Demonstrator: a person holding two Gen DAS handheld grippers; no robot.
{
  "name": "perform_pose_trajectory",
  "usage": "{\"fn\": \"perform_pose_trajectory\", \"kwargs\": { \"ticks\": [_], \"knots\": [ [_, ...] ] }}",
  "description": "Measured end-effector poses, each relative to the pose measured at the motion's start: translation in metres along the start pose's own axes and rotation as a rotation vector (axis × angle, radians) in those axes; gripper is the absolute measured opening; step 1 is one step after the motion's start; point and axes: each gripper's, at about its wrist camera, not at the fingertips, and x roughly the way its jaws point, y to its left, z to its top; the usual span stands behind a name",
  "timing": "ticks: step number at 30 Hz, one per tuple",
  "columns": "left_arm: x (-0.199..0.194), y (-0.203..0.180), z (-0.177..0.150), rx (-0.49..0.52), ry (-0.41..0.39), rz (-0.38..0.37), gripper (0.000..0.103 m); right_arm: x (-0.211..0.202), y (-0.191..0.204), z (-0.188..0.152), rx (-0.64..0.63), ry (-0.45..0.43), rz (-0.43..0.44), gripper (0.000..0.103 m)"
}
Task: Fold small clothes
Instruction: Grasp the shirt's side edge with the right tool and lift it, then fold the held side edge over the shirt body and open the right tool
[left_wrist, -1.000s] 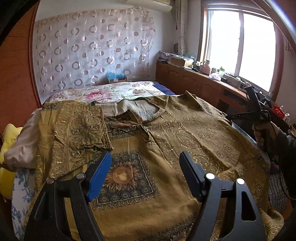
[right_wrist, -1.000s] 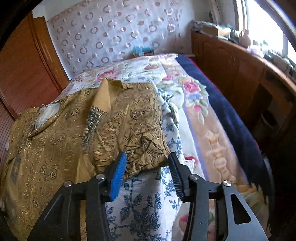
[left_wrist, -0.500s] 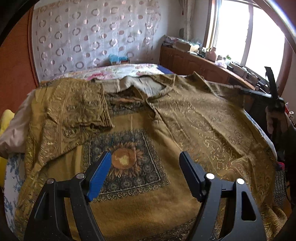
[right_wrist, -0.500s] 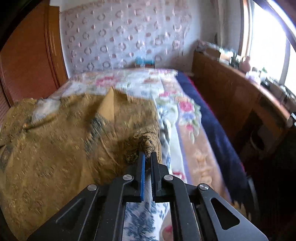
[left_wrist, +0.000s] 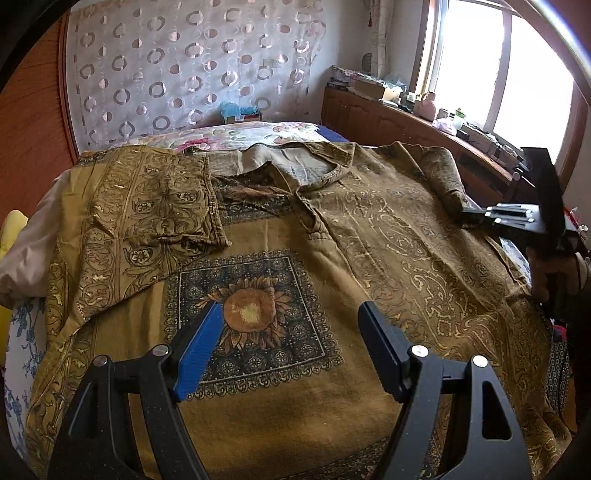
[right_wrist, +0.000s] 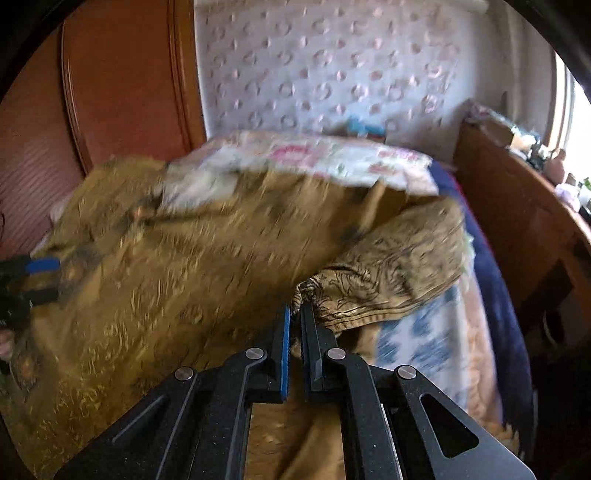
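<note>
An ochre patterned shirt (left_wrist: 280, 236) with a sunflower square lies spread on the bed, collar away from me, its left sleeve (left_wrist: 159, 206) folded onto the chest. My left gripper (left_wrist: 290, 332) is open and empty, hovering over the sunflower print. My right gripper (right_wrist: 294, 312) is shut on the cuff of the right sleeve (right_wrist: 391, 269) and holds it lifted off the bed. It also shows at the right in the left wrist view (left_wrist: 476, 214), pinching the sleeve (left_wrist: 443, 177). The right wrist view is blurred.
A floral bedspread (left_wrist: 236, 134) covers the bed behind the shirt. A wooden cabinet (left_wrist: 399, 122) with clutter runs under the window on the right. A wooden wall panel (right_wrist: 122, 85) stands at the left. A yellow cushion (left_wrist: 11, 229) lies at the bed's left edge.
My right gripper closed on the right sleeve's cuff and lifted it, swinging it left over the shirt. My left gripper stayed open, drifting slightly over the shirt.
</note>
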Motion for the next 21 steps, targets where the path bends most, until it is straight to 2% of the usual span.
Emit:
{"fn": "perform_pose_trajectory", "kwargs": {
  "ticks": [2, 5, 7, 9, 11, 12, 17, 21],
  "knots": [
    [0.000, 0.000, 0.000, 0.000, 0.001, 0.000, 0.076, 0.005, -0.001, 0.000, -0.001, 0.033, 0.005, 0.005],
    [0.000, 0.001, 0.000, -0.003, -0.003, 0.000, 0.076, -0.003, -0.004, -0.002, 0.011, 0.025, 0.005, 0.005],
    [0.000, 0.002, 0.000, -0.006, -0.001, 0.000, 0.076, -0.001, -0.011, 0.003, 0.027, 0.025, 0.002, 0.010],
    [0.000, 0.002, 0.000, -0.006, -0.001, 0.001, 0.076, -0.008, -0.018, 0.007, 0.036, 0.006, 0.002, 0.030],
    [0.000, 0.003, 0.000, -0.005, -0.001, 0.002, 0.076, -0.017, -0.019, 0.014, 0.041, -0.031, 0.008, 0.042],
    [0.000, 0.003, 0.000, -0.005, -0.001, 0.002, 0.076, -0.023, -0.021, 0.015, 0.044, -0.052, 0.008, 0.045],
    [-0.001, 0.004, 0.001, -0.005, -0.004, 0.005, 0.076, -0.060, -0.040, 0.017, 0.067, -0.154, -0.029, 0.046],
    [-0.001, 0.003, 0.001, -0.004, -0.005, 0.005, 0.076, -0.062, -0.067, 0.014, 0.126, -0.176, -0.122, 0.047]
  ]
}}
